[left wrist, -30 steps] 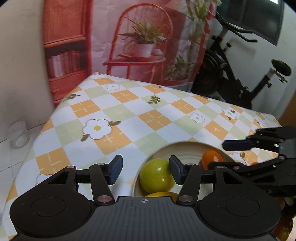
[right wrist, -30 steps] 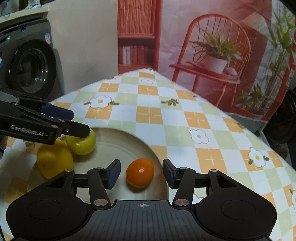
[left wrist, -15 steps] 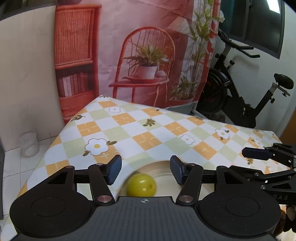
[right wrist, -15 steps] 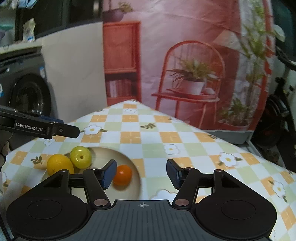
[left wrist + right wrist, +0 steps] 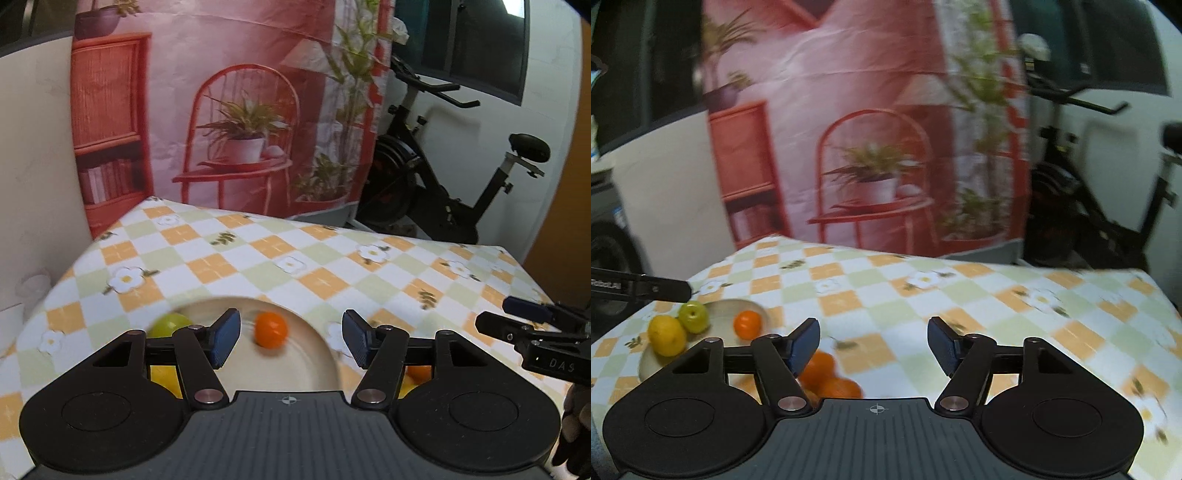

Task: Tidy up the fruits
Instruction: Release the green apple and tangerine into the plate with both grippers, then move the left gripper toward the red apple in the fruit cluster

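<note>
Background only: surface [image 5: 258, 258] is covered with a checked cloth, orange, pale green and white squares, daisy and leaf prints. Behind it hangs a printed backdrop [image 5: 240, 92], pink-red, showing a red chair with a potted plant, a red bookshelf and a tall leafy plant. Black exercise bike [image 5: 443, 177] stands to the right of the backdrop, beyond the surface's far edge; saddle and handlebars visible. White wall on the left. Washing machine [image 5: 605, 258] at the left edge of the right wrist view, partly cut off. Dark window [image 5: 480, 44] top right. Right wrist view is motion-blurred.
</note>
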`<state>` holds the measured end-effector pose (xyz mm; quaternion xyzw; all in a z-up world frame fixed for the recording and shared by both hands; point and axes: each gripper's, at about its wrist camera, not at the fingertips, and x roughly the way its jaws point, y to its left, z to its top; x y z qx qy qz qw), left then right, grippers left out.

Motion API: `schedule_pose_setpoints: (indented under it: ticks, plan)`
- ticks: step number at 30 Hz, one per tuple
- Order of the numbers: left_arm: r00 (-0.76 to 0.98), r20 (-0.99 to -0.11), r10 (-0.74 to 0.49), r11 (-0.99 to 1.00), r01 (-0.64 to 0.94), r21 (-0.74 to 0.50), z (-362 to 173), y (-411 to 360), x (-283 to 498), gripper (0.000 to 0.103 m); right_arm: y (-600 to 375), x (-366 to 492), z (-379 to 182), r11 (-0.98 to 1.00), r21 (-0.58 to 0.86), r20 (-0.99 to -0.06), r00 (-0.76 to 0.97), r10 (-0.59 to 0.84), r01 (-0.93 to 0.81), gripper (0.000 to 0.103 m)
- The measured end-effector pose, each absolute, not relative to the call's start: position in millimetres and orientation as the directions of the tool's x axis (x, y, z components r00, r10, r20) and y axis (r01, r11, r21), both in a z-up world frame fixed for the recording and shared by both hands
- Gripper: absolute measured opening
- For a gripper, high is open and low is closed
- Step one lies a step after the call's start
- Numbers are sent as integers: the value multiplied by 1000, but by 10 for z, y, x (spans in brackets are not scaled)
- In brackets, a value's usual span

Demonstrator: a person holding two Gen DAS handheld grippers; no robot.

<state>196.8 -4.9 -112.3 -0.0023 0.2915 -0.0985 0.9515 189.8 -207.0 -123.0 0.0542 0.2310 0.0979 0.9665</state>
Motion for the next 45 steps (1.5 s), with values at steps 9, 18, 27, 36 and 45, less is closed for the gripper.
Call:
schedule_pose_setpoints:
  ticks: [9,18,27,36,45]
  plan:
    - [795,-566,-219,972,231,-52,-1257,-277,1701,64,-2349,1288,-1627,983,165,-401,905,143,-82,65]
    - [767,-601,-225,965,261,-29,-1392,-343,1627,64,-2297,1149,-1703,976,186,-386,905,181,-116,69]
    - [752,-616,-236,963,265,-44,-1431,-334,1580,65,-2114,1066,-1689,967,126,-385,887,254,-222,72]
    - [747,-615,-252,960,275,-59,-1428,-323,1564,65,-2125,1063,-1687,954,154,-398,868,298,-257,73]
    - [737,-616,-277,952,299,-71,-1444,-344,1552,65,-2015,1048,-1707,937,118,-422,838,347,-329,74]
